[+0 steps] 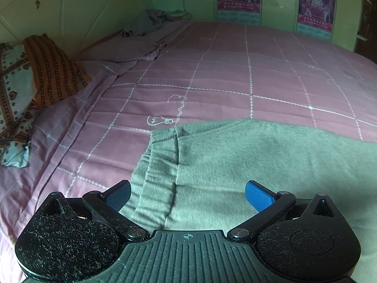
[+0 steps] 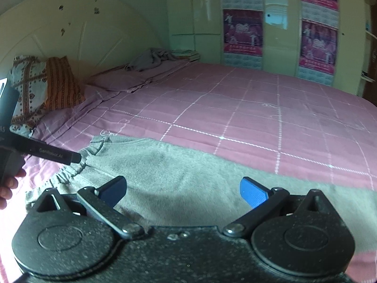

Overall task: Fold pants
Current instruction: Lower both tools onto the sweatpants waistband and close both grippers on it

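Grey-green pants (image 1: 247,165) lie flat on the pink checked bed sheet (image 1: 235,70), with the gathered waistband (image 1: 160,165) at the left. My left gripper (image 1: 188,194) is open just above the waistband end, blue pads spread wide, holding nothing. In the right wrist view the same pants (image 2: 176,172) stretch across the sheet (image 2: 235,108). My right gripper (image 2: 182,191) is open above the pants' middle, empty. The left gripper's body (image 2: 47,152) shows at the left, over the waistband (image 2: 77,165).
Patterned pillows (image 1: 35,82) lean at the headboard on the left. A crumpled grey cloth (image 1: 150,21) lies at the far end of the bed. Wardrobe doors with posters (image 1: 315,4) stand behind the bed.
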The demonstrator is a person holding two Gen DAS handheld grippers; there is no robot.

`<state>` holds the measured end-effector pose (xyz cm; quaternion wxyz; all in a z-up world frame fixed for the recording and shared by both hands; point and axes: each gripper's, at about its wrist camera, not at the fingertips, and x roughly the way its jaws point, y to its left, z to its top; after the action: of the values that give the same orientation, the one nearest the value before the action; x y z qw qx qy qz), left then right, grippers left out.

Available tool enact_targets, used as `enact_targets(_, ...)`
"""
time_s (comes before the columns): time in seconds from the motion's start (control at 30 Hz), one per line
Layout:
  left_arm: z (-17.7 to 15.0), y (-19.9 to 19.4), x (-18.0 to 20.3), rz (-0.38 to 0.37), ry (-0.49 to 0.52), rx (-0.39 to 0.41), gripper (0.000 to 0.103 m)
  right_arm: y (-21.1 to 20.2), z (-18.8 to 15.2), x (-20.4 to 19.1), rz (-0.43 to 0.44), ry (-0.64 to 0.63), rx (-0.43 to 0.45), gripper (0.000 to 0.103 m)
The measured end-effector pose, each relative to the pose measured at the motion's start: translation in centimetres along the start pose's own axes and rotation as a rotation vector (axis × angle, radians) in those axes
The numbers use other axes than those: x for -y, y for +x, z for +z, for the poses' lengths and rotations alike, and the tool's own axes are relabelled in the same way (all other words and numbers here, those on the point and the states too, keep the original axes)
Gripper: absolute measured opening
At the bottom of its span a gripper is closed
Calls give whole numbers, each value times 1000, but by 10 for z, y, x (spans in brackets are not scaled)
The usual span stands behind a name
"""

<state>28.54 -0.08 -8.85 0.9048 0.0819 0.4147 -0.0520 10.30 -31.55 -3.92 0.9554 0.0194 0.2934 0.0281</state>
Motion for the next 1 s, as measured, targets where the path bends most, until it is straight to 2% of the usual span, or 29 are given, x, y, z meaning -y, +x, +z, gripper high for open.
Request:
enact_targets(0.17, 14, 37, -4, -19, -14, -29, 103, 44, 7, 6, 40, -31, -53, 100)
enact_targets(0.3, 21, 69, -12, 14, -36, -55, 103, 81, 13, 11, 75, -36, -91, 96)
enact_targets(0.43, 28, 95, -35, 46, -103, -62, 103, 123, 22, 17, 97, -49, -137, 83)
enact_targets(0.5, 30, 109, -48, 54, -137, -74, 103, 143, 27, 18, 96, -69, -152, 83)
enact_targets(0.67, 29, 148, -60, 21, -139, -150, 103, 195, 41, 19, 96, -101, -208, 83)
enact_targets(0.83, 21, 169, -65, -62, -160, -161, 101, 238, 47, 20, 85, -134, -265, 84)
enact_targets(0.93, 20, 170, -64, -83, -169, -150, 94, 257, 44, 19, 75, -173, -311, 83)
enact_targets(0.97, 20, 169, -63, -90, -165, -147, 89, 261, 43, 18, 83, -179, -320, 83)
enact_targets(1.0, 21, 168, -62, -98, -158, -144, 79, 263, 42, 16, 89, -186, -317, 82)
